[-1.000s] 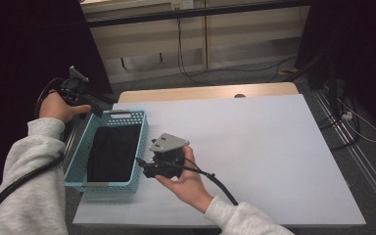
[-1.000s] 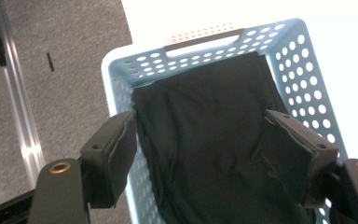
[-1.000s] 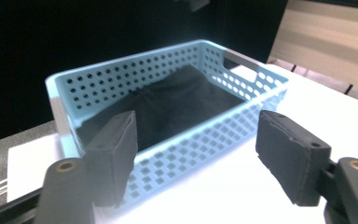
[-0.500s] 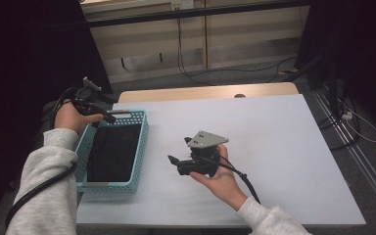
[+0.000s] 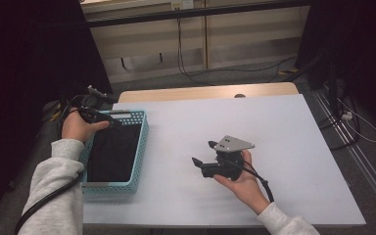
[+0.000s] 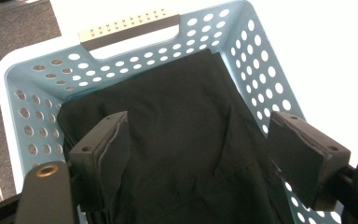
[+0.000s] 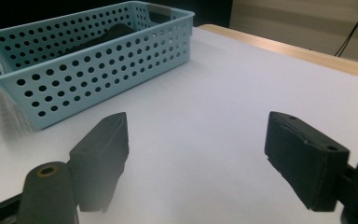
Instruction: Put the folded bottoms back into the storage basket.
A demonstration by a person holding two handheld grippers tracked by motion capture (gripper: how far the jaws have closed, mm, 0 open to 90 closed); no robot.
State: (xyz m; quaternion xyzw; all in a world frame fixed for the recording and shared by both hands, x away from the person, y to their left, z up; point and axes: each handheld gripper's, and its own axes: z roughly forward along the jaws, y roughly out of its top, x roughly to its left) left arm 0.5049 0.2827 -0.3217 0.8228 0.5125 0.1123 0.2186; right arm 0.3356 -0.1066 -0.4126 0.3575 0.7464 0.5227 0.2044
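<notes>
Black cloth (image 6: 186,140) in basket (image 5: 139,147), long axis lengthwise; both grippers agape, empty.

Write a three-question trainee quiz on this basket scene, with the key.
1. True or false: the black cloth lies inside the blue basket.
2. Which gripper is above the basket? A) left gripper B) right gripper
3. What is between the right gripper's jaws?

Key:
1. True; it covers the basket's bottom.
2. A; the left gripper view looks down into the basket, jaws open over the cloth, nothing gripped.
3. Nothing; the jaws stand open over the bare white table, to the right of the basket.
</notes>
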